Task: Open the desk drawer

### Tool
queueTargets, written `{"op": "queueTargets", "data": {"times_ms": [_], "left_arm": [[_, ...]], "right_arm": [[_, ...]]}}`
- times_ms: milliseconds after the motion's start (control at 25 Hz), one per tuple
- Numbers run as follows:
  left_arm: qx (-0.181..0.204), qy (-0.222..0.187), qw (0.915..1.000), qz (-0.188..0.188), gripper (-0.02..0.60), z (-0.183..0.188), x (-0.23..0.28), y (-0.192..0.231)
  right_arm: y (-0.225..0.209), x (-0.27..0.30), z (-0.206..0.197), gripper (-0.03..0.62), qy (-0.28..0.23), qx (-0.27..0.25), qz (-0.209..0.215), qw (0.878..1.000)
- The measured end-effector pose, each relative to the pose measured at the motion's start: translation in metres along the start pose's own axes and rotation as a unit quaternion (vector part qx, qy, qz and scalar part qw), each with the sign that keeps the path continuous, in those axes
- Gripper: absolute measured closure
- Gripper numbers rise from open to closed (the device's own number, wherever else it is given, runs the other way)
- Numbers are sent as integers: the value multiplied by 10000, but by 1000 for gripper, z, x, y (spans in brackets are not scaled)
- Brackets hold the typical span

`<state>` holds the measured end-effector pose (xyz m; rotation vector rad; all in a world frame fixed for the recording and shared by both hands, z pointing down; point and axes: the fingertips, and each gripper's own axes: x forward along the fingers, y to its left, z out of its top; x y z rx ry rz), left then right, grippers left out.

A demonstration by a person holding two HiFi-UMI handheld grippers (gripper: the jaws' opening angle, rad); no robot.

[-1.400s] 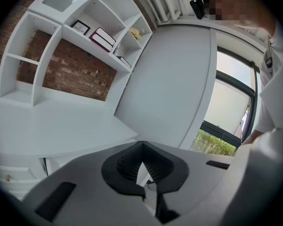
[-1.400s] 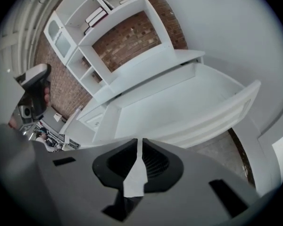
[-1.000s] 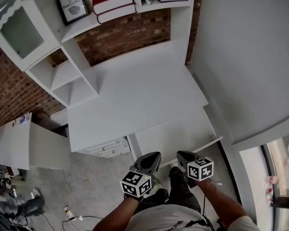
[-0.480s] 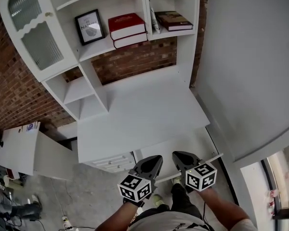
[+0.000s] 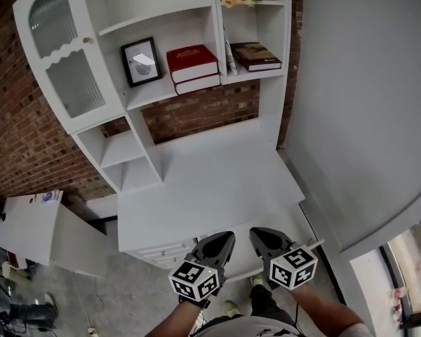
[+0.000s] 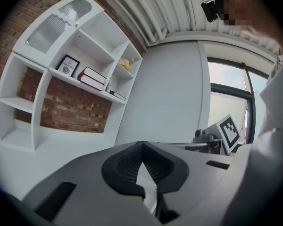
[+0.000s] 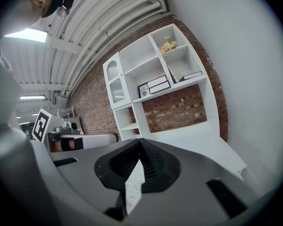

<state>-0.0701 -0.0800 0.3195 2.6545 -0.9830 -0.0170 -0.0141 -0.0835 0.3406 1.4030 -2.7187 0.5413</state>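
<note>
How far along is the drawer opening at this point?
Done: nothing yet. The drawer fronts under the desk top look closed, with none pulled out. In hand: the left gripper and right gripper hover at the desk's front edge, both shut, empty and touching nothing. Left: reach a drawer front, take hold of it and pull it open.

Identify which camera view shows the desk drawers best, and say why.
The head view: the drawers show as white fronts under the desk's front edge. Both gripper views catch only its top and the shelves, no drawer fronts.
</note>
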Motion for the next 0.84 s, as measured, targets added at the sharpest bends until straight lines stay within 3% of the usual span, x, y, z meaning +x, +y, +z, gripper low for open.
{"op": "queueTargets", "data": {"times_ms": [320,840], "left_arm": [[53,-167,9998,36,569,17,-4,8],[56,-117,9999,65,569,12,-3,11]], "right_arm": [[8,8,9,577,-47,-88,60,9999],[9,13,3,577,49,-83,74,9999]]}}
